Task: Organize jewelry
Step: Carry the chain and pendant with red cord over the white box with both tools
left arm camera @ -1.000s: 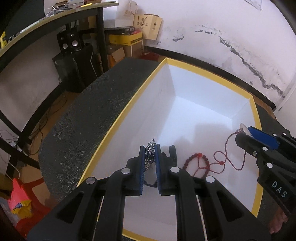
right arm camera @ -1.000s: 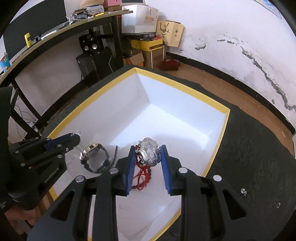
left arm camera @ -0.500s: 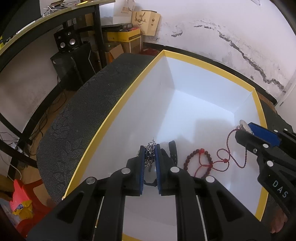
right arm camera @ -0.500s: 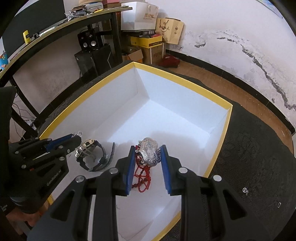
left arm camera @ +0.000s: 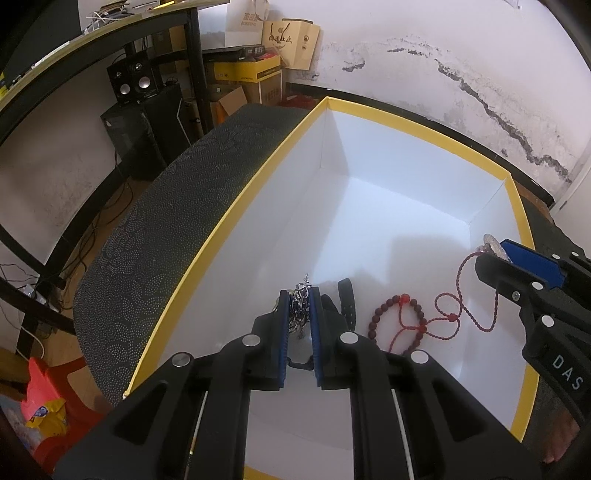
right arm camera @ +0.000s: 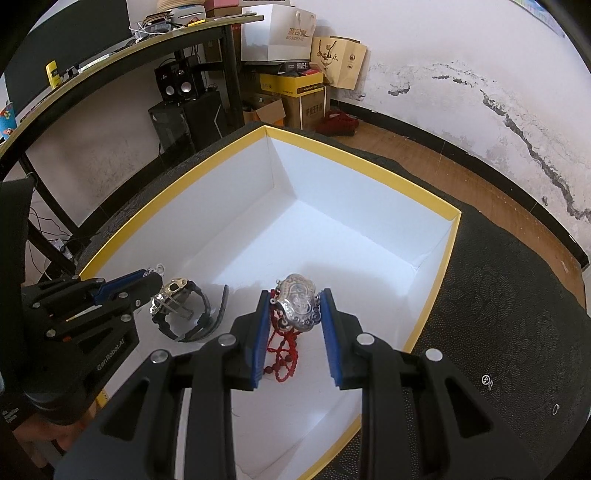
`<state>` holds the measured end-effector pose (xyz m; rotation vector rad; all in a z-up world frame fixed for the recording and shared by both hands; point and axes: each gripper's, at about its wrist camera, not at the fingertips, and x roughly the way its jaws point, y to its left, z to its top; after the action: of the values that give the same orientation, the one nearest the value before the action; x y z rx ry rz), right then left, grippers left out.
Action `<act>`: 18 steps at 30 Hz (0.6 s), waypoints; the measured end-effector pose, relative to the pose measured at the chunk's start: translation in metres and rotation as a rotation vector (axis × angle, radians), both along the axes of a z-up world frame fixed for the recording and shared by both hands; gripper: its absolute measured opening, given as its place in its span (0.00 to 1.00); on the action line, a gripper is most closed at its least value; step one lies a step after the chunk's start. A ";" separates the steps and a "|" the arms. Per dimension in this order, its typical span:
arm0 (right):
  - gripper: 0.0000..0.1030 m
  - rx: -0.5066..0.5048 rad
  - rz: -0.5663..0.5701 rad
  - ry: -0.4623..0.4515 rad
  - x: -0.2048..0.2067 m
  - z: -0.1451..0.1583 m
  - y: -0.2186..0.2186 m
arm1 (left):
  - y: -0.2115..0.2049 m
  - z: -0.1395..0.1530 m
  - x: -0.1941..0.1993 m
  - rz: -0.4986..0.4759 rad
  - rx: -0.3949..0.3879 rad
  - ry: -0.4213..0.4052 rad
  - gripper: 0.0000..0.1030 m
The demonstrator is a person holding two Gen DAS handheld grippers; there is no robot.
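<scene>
Speakers [right arm camera: 177,86] under desk [right arm camera: 110,62]; cardboard boxes [right arm camera: 295,96], paper bags [right arm camera: 340,61] by cracked wall [right arm camera: 480,74].

Read in white letters "DAS" on the black body of the right gripper [left arm camera: 517,266] in the left wrist view. Read "GenRobot.AI" along the side of the left gripper [right arm camera: 147,282] in the right wrist view. Printed "BOSIDENG" under Chinese characters on the white paper bag [right arm camera: 275,31] behind the desk. Lettering on the yellow box [right arm camera: 291,83] too small to make out.
</scene>
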<state>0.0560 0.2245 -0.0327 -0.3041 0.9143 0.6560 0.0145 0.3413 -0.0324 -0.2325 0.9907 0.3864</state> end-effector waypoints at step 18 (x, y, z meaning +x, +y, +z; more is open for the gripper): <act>0.26 -0.008 -0.007 0.002 0.006 -0.001 0.000 | -0.004 -0.007 0.002 -0.014 0.003 0.019 0.10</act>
<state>0.0623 0.2245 -0.0335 -0.3069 0.9197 0.6464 0.0166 0.3376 -0.0393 -0.2191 1.0096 0.3778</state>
